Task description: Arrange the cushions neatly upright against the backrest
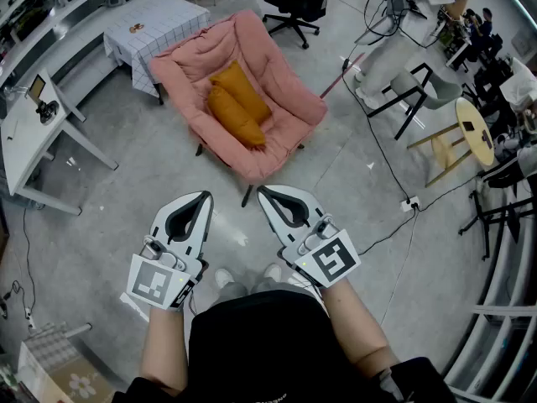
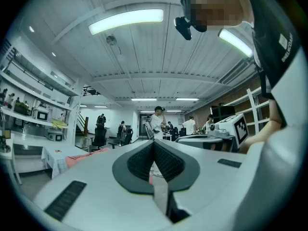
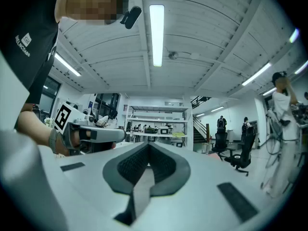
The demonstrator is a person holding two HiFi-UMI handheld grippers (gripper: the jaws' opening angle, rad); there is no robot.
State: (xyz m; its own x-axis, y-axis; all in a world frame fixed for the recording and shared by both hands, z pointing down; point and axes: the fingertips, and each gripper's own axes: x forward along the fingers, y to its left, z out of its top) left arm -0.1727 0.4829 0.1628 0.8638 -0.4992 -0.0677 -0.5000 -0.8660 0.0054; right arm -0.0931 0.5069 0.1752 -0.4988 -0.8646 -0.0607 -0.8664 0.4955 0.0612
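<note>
The left tongs (image 1: 205, 198) and the right tongs (image 1: 263, 193) are pointing level, both pressed together and empty. Two orange cushions (image 1: 237, 105) are lying slanted, touching each other, in the pink armchair (image 1: 281, 137) ahead. A checked surface (image 1: 159, 19) is standing just behind it. A black cable (image 1: 379, 154) is running across the floor (image 1: 101, 217) beside it.

Two orange cushions in the pink chair

In the head view I see the pink chair (image 1: 191, 72), thickly padded, and two mustard-orange cushions in its hollow middle. The upper cushion (image 1: 243, 89) and the lower cushion (image 1: 234, 118) are both long and plump. They lie side by side, touching along their long edges, and both are turned on a diagonal. They look flat on the padding, but I cannot tell if they lean on the backrest.
</note>
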